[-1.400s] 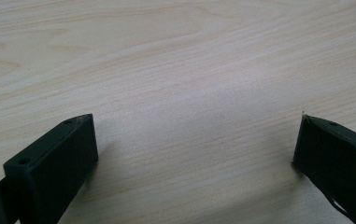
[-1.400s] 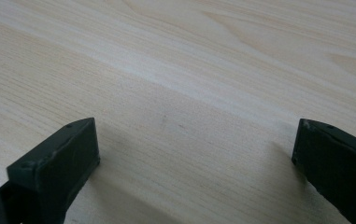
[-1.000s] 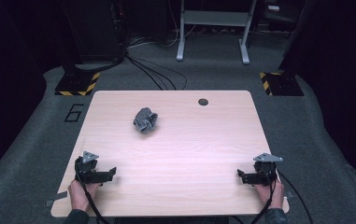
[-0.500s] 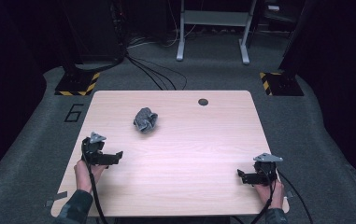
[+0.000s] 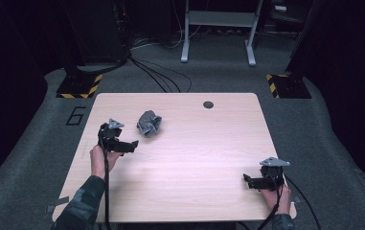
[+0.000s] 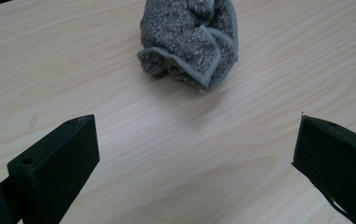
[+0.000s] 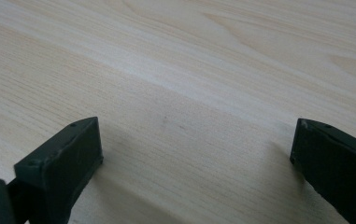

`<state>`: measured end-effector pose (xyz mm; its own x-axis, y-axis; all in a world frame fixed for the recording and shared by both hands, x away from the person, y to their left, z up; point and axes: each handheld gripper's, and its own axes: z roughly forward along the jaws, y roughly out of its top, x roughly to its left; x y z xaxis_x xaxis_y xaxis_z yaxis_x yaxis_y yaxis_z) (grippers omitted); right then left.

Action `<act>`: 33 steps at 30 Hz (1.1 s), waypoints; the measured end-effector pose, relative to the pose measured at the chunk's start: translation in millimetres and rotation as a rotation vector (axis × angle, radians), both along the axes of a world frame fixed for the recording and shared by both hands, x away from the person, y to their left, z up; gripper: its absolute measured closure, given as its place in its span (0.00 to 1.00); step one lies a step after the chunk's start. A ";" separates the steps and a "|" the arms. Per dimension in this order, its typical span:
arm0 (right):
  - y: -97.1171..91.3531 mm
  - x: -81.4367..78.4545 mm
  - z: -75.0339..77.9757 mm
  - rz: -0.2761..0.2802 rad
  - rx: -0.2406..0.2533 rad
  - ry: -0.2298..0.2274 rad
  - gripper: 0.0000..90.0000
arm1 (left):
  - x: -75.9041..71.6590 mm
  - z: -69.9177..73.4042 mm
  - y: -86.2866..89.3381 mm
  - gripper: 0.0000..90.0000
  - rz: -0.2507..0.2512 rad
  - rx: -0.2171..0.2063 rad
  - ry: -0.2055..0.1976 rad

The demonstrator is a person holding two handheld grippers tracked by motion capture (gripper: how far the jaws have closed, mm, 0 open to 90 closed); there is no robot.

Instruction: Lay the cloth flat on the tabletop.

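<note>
**A:** Where is the cloth (image 5: pixel 149 122) now?

**B:** It lies crumpled on the worktop (image 5: pixel 194 158), in the far left part, well away from every edge. My left hand-held gripper (image 5: pixel 131 145) is just beside it, on its near left side, not touching. In the left gripper view the cloth (image 6: pixel 190 41) sits ahead of the jaws, a little to the right of the middle between them.

**A:** And the jaws?

**B:** Wide apart, with nothing between them. The right hand-held gripper (image 5: pixel 247 181) is released too; it is low over bare wood at the near right corner, well apart from the cloth.

**A:** What could go wrong from here?

**B:** I think the first risk is the aim. If I go straight forward, one jaw may push the bundle instead of passing beside it, and the light cloth would slide on the smooth wood. The second risk is to pinch only one loose fold; then the cloth could hang open or slip out when I lift. If I come too low, the jaw tips may scrape the worktop.

**A:** And the right side?

**B:** I see no danger there for now.
</note>
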<state>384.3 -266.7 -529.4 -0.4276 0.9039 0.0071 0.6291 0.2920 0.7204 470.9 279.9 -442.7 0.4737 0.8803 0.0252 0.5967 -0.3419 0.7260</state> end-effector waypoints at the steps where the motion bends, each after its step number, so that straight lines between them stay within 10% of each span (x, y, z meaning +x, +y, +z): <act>1: 0.0 0.0 0.0 0.000 0.000 0.000 0.02 | 3.9 1.1 -2.3 0.00 -0.001 0.001 0.000; 16: 0.0 0.0 0.0 0.001 0.001 -0.001 0.02 | 76.9 4.5 -36.4 0.03 -0.009 0.006 0.019; 33: -0.3 0.0 0.0 0.009 -0.002 -0.004 0.03 | 126.1 -46.2 -55.4 0.26 0.046 0.044 0.138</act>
<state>384.4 -267.0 -529.3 -0.4359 0.9000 0.0034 0.6235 0.2993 0.7222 597.0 224.5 -488.9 0.4347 0.9006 0.0013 0.7057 -0.3415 0.6207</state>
